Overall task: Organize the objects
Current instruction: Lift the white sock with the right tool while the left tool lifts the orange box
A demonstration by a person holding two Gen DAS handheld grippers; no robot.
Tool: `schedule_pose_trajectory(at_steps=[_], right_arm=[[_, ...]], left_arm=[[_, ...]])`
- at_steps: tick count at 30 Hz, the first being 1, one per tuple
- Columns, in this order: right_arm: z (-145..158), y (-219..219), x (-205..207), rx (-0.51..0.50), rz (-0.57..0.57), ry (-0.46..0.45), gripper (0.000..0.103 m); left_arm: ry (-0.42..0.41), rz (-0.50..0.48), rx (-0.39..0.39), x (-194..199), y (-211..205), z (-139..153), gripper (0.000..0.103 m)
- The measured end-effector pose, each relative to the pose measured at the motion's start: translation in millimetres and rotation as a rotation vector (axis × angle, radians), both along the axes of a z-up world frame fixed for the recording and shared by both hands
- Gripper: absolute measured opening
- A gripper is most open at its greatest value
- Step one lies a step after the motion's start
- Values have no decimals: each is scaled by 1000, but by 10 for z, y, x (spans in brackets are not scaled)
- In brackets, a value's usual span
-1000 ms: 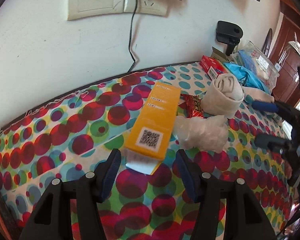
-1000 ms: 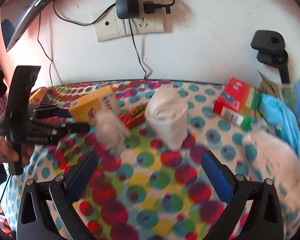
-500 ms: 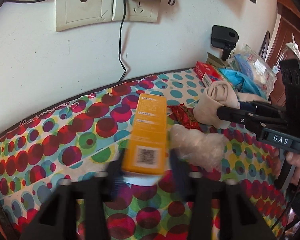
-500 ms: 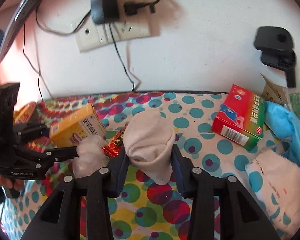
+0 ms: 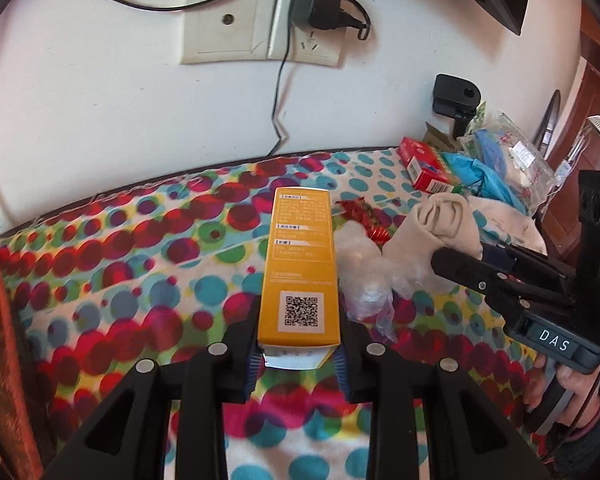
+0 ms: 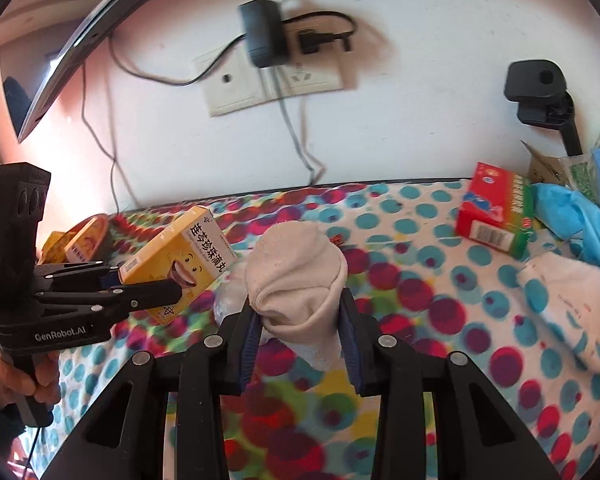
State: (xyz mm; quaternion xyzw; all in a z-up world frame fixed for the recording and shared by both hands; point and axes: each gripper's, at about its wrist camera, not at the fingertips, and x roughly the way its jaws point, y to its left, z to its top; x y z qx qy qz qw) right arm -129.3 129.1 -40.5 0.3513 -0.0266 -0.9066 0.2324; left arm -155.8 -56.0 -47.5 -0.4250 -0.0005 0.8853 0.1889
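Left gripper (image 5: 300, 354): now clenched on the near end of the yellow box (image 5: 300, 268); spread apart one second ago.
Right gripper (image 6: 298, 346): now clamped round the rolled sock (image 6: 296, 276); wide apart earlier.
Position: box and sock mid-table (image 5: 140, 264), near the back edge, crumpled plastic (image 5: 362, 276) between.
Meaning: both grasps made; lifting and sorting likely next.

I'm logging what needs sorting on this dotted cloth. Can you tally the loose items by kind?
Cardboard boxes: 2, the yellow box in the left tongs and the red box
Rolled socks: 1, the beige sock in the right tongs
Red foil wrappers: 1
Crumpled clear plastic: 1
Total: 5
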Motion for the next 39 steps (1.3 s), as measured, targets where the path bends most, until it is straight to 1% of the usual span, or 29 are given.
schedule_pose_trajectory(at_steps=[3,5,7,9,11,16,20,23,25,29,33,35,39], right_arm=[[-6,-83,100,2,-10,3,34],[-22,-106,155,18,-20,6,34],[-46,-116,198,39,-33,5,34],[-27,-91,217,39,-54,15,34],[-20,-88,210,50,-67,17,34],[-57,-108,154,76,-76,-13,37],[-84,-84,128,81,-94,-28,37],[-83,-96,134,95,-98,-21,37],[-76,-117,145,108,-97,-11,37],[-67,-122,150,123,-106,1,37],[-50,-90,154,121,-131,9,37],[-45,-88,152,121,-134,10,37],[-31,-115,168,139,-136,25,38]], left_arm=[[20,60,-42,174,-71,15,30],[19,86,-44,295,-125,11,30],[27,118,-77,412,-137,13,30],[47,146,-110,552,-134,30,30],[52,164,-114,649,-146,34,30],[60,230,-131,905,-196,14,30],[51,269,-99,1087,-273,-3,30],[57,294,-100,1217,-337,14,30],[60,313,-88,1310,-407,39,30],[60,372,-43,1509,-621,84,30],[78,442,-31,1703,-859,152,30],[73,471,-13,1782,-994,172,30],[74,521,-6,1899,-1192,207,30]])
